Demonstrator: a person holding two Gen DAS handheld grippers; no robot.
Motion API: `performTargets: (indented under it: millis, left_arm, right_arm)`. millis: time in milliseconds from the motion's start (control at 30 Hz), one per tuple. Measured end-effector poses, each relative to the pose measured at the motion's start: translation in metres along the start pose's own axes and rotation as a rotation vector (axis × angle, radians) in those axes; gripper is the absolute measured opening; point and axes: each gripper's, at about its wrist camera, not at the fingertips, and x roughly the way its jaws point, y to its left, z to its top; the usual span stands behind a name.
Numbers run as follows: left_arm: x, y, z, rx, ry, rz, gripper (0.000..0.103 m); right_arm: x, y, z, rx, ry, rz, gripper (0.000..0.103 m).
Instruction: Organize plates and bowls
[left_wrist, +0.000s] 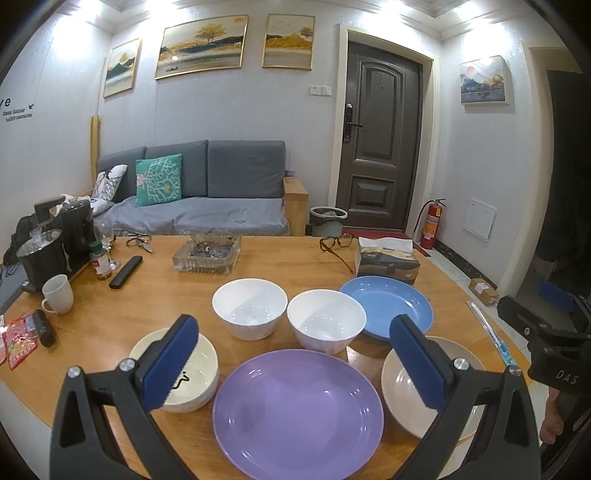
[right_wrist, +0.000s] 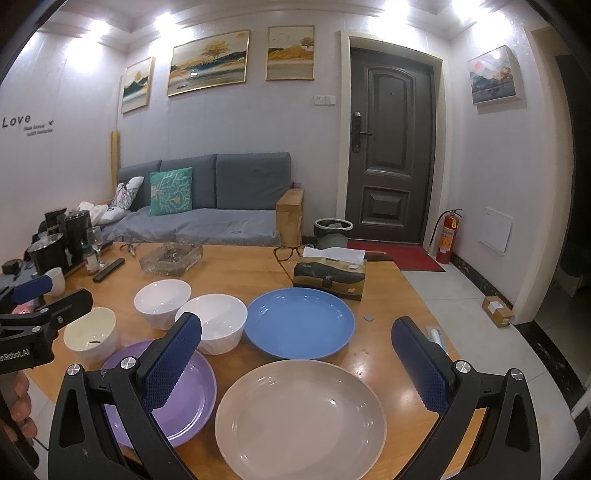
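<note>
On the wooden table (left_wrist: 258, 266) lie a purple plate (left_wrist: 297, 413), a beige plate (left_wrist: 410, 398), a blue plate (left_wrist: 388, 306), two white bowls (left_wrist: 249, 308) (left_wrist: 325, 319) and a cream bowl (left_wrist: 199, 373). My left gripper (left_wrist: 295, 362) is open and empty above the purple plate. In the right wrist view my right gripper (right_wrist: 295, 363) is open and empty above the beige plate (right_wrist: 301, 419), with the purple plate (right_wrist: 184, 398) to its left, the blue plate (right_wrist: 299, 323) behind, and the white bowls (right_wrist: 162, 302) (right_wrist: 218, 326) and cream bowl (right_wrist: 90, 336) further left.
A tissue box (right_wrist: 330, 277), glasses (right_wrist: 288, 253), a glass ashtray (right_wrist: 171, 258), a remote (right_wrist: 109, 269), a white mug (left_wrist: 59, 293), a wine glass (left_wrist: 105, 236) and a kettle set (left_wrist: 48, 243) stand at the back and left. A sofa (left_wrist: 199, 188) and door (left_wrist: 380, 136) lie beyond.
</note>
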Motion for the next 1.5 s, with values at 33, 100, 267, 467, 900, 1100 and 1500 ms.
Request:
performTargets:
  millis: [33,100,267,467,900,1100,1500]
  left_arm:
    - [0.001,0.0,0.0,0.002,0.002,-0.001,0.102]
    - [0.003,0.002,-0.001,0.003,0.007,-0.002,0.102]
    - [0.008,0.007,-0.003,0.003,0.018,-0.028,0.102]
    - [0.014,0.013,-0.01,0.013,0.063,-0.074,0.102]
    - [0.045,0.059,-0.08,-0.043,0.267,-0.124,0.102]
    - [0.055,0.083,-0.098,-0.112,0.32,-0.193,0.099]
    - [0.081,0.103,-0.117,-0.224,0.401,-0.265,0.06]
  right_arm:
    - [0.0,0.001,-0.001,-0.003,0.002,0.002,0.102]
    - [0.0,0.005,-0.002,-0.015,0.004,0.001,0.102]
    - [0.008,0.014,-0.001,-0.061,0.04,0.031,0.102]
    - [0.017,0.027,-0.013,-0.097,0.114,0.183,0.102]
    - [0.067,0.077,-0.062,-0.058,0.388,0.426,0.089]
    - [0.089,0.086,-0.081,-0.042,0.486,0.419,0.06]
    - [0.105,0.083,-0.098,-0.01,0.577,0.348,0.044]
